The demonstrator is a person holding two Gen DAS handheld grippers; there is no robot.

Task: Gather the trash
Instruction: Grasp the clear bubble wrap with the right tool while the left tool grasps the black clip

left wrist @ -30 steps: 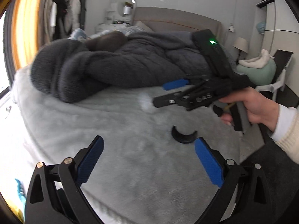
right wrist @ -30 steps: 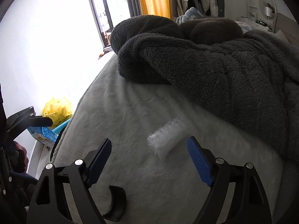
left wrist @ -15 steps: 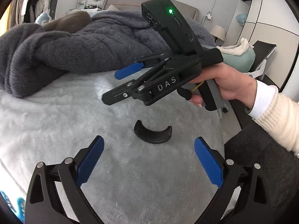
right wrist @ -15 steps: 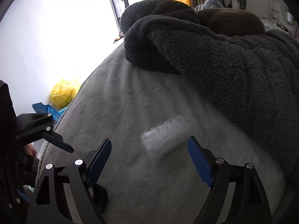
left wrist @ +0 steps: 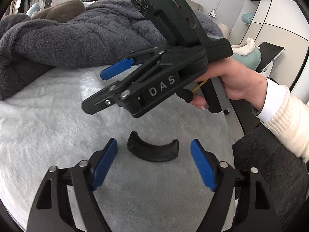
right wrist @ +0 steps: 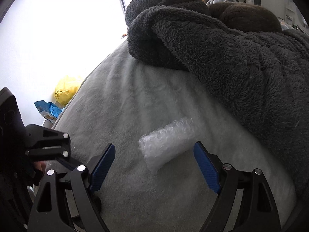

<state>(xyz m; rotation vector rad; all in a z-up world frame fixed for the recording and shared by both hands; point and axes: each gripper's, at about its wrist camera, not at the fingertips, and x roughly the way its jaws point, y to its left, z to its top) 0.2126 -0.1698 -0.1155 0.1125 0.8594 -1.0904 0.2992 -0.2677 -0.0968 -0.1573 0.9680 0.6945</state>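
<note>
Left gripper (left wrist: 153,166) points down at the pale fleece bed cover (left wrist: 48,127). Its jaws have just been closing but stand apart; the blue pads (left wrist: 104,164) touch nothing. Just ahead of the tips, between the two pad lines, a black curved plastic piece (left wrist: 152,150) lies flat on the cover, not yet gripped.

Above and beyond that piece, the right gripper (left wrist: 108,89) crosses the left wrist view, held by a hand (left wrist: 235,83) in a cream knit sleeve (left wrist: 287,119) with a white cuff. It blocks most of the middle of the bed. Only a corner of the bubble wrap roll (left wrist: 90,85) shows behind its fingers.

Right wrist view: right gripper (right wrist: 154,166) jaws wide apart, nothing between the pads. Bubble wrap roll (right wrist: 166,143) lies on the cover just ahead of the tips, roughly centred between them, angled up to the right, not touched. The left gripper's body (right wrist: 46,145) pokes in at the lower left edge.

Farther back, a dark grey fleece blanket (right wrist: 222,54) is heaped across the bed, its edge near the roll but apart from it. A brown cushion (right wrist: 249,17) sits behind the heap.

Off the bed's left edge, on the floor: a yellow plastic bag (right wrist: 65,90) and a blue packet (right wrist: 48,110) beside it. Bright window (right wrist: 58,29) behind, blown out.

Left view, far right: a chair (left wrist: 270,54) with a pale green cushion (left wrist: 249,58).
</note>
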